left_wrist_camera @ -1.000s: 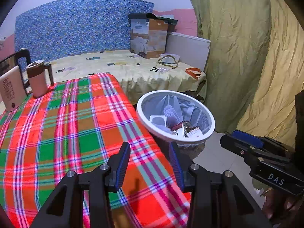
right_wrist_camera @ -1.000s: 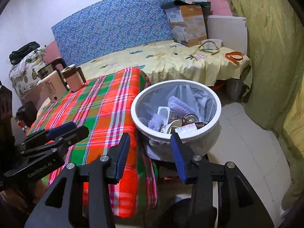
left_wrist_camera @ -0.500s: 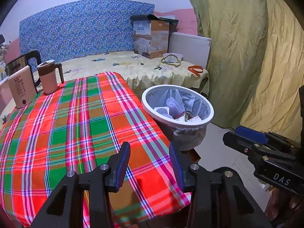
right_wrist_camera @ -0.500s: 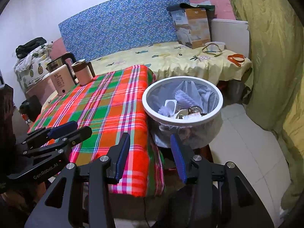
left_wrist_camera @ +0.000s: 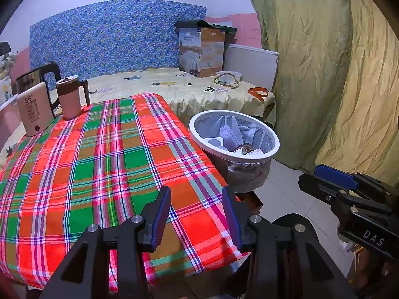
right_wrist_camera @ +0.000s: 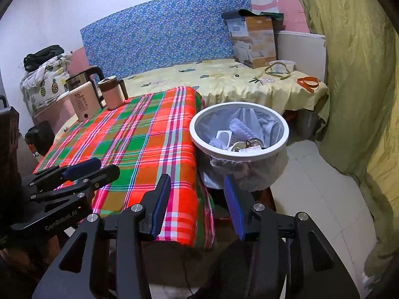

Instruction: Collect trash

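A white-rimmed trash bin (left_wrist_camera: 273, 150) with a clear liner stands beside the table's right edge; it also shows in the right wrist view (right_wrist_camera: 284, 139). Trash (right_wrist_camera: 239, 134) lies inside it: purple bumpy pieces, white packaging, a round metal item. My left gripper (left_wrist_camera: 195, 210) is open and empty over the near edge of the plaid tablecloth (left_wrist_camera: 99, 164). My right gripper (right_wrist_camera: 197, 201) is open and empty, low in front of the table corner and the bin. Each gripper shows in the other's view, the right (left_wrist_camera: 334, 178) and the left (right_wrist_camera: 82, 168).
A pink mug (left_wrist_camera: 71, 97), a cream kettle (left_wrist_camera: 33, 108) and a steel kettle (left_wrist_camera: 37, 78) stand at the table's far left. Behind is a bed (left_wrist_camera: 199, 89) with a cardboard box (left_wrist_camera: 202, 49), a bowl and straps. A green curtain (left_wrist_camera: 324, 74) hangs right, above tiled floor (right_wrist_camera: 319, 199).
Both grippers have pulled back and away from the bin and table, so both look smaller and farther. Both stay open and empty.
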A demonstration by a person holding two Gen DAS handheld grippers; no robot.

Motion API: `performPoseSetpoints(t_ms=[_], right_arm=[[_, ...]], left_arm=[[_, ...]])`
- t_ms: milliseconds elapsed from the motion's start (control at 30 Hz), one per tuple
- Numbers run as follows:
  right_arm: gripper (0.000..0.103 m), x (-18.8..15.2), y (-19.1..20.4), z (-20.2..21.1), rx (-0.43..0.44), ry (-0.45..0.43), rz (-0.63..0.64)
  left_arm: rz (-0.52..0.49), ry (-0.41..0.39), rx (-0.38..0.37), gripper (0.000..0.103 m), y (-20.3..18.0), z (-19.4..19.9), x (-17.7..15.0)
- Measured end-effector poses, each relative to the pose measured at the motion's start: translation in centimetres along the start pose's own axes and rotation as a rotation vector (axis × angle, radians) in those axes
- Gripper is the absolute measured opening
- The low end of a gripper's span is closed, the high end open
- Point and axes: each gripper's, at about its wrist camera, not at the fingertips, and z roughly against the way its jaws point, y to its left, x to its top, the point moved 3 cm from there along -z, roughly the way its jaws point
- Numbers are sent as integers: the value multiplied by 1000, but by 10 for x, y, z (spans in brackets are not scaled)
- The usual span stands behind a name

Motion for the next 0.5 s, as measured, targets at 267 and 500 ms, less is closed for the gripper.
performPoseSetpoints(t_ms=[267, 500], right_arm=[[46, -1, 2, 3, 3, -3, 5], [46, -1, 3, 3, 2, -3, 6]], left_arm=[[0, -2, 3, 42, -1, 2, 0], [0, -1, 4, 42, 0, 3, -1]])
